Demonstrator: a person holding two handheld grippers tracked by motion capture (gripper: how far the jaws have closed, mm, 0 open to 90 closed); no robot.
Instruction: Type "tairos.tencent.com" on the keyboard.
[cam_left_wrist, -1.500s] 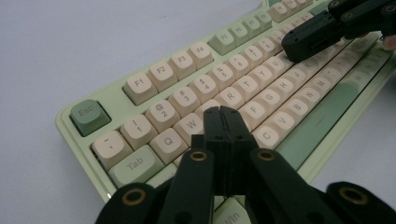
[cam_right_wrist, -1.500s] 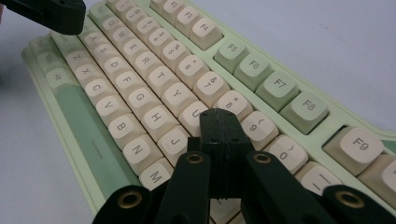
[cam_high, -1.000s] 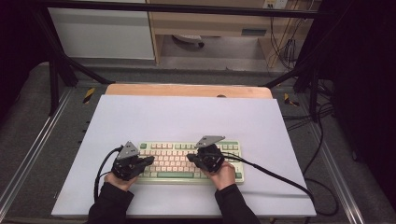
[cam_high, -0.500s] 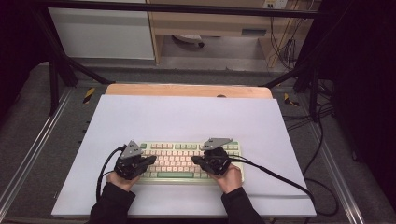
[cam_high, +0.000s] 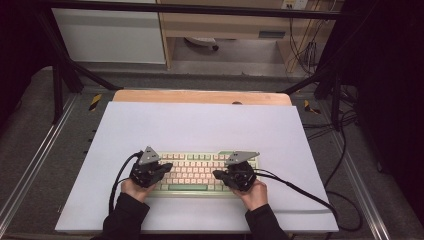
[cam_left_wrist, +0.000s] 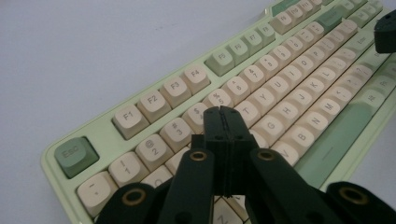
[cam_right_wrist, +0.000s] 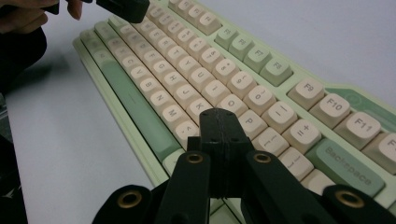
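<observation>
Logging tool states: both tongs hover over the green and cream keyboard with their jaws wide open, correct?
Not quite. The left tongs and right tongs do hover over the keyboard, but their jaws are shut, pressed together, as both gripper views show.

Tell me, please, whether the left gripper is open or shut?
Shut. In the left gripper view, the left gripper has its two black jaws pressed together with no gap, above the keyboard.
</observation>
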